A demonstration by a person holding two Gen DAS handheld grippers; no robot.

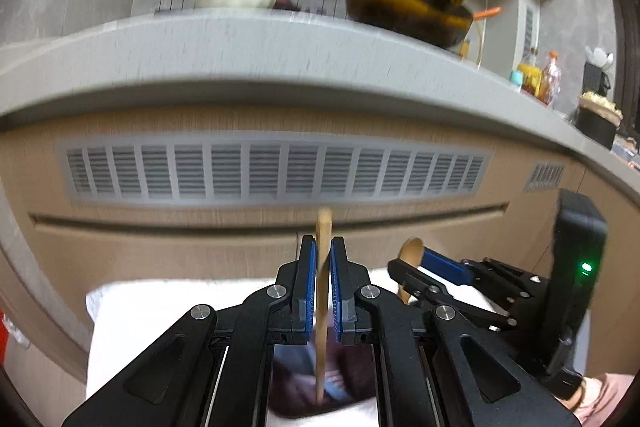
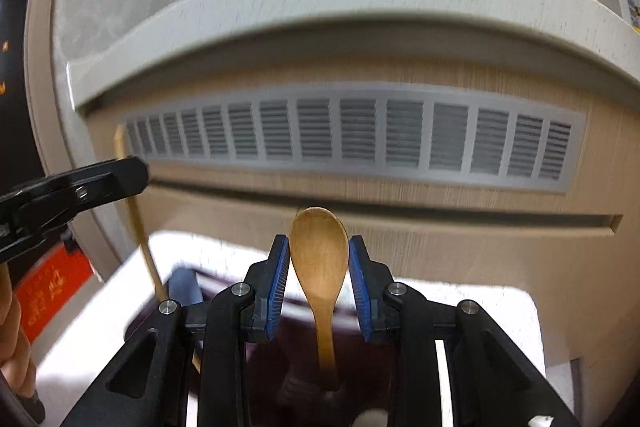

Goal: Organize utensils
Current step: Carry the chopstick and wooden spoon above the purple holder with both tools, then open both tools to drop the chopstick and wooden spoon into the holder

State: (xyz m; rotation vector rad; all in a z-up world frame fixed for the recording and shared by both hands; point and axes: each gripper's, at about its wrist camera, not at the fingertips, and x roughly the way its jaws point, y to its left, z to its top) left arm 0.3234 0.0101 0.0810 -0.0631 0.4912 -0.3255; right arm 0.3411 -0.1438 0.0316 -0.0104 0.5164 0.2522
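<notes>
Wooden spoon bowl between right jaws — flat stick between left.

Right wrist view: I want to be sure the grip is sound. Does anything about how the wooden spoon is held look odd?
Yes. The right gripper clamps the wooden spoon across the widest part of its bowl, not its handle, which hangs down toward the dark holder. A curved bowl could slip.

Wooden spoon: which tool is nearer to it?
Right. The right tool has the wooden spoon between its pads, bowl up. The left tool is off to the spoon's left, shut on a separate flat wooden stick.
</notes>
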